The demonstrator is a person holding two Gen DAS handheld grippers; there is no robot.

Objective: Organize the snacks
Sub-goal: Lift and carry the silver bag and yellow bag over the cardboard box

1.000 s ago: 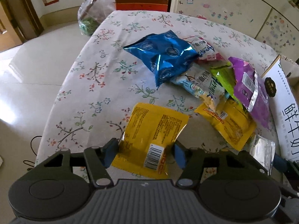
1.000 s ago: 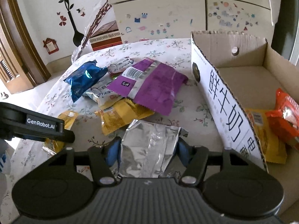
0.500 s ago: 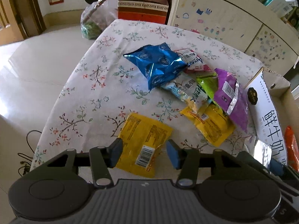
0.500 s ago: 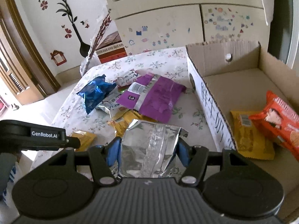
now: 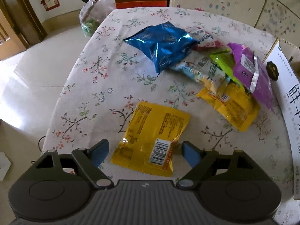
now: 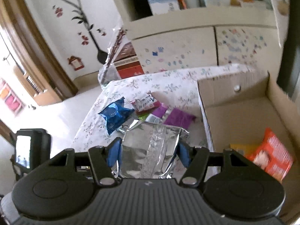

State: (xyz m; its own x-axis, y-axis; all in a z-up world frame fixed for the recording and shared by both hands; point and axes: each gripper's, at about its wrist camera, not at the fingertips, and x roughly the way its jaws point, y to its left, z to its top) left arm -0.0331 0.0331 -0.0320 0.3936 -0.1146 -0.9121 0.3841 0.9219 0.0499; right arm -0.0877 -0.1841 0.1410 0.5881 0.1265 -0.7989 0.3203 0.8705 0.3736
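A silver snack bag (image 6: pixel 150 150) is pinched by the right gripper (image 6: pixel 148 152) beside the cardboard box (image 6: pixel 234 116); the left gripper (image 5: pixel 145 152) is spread around a yellow packet (image 5: pixel 151 136) lying on the floral surface (image 5: pixel 105 78).

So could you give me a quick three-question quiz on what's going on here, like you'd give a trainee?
1. True or false: the right tool grips a silver packet.
2. The yellow packet between the left tool fingers is: A) squeezed, B) lying free on the tablecloth.
3. Fill in: an orange packet lies inside the cardboard ____.

Key: 1 true; 2 B; 3 box.
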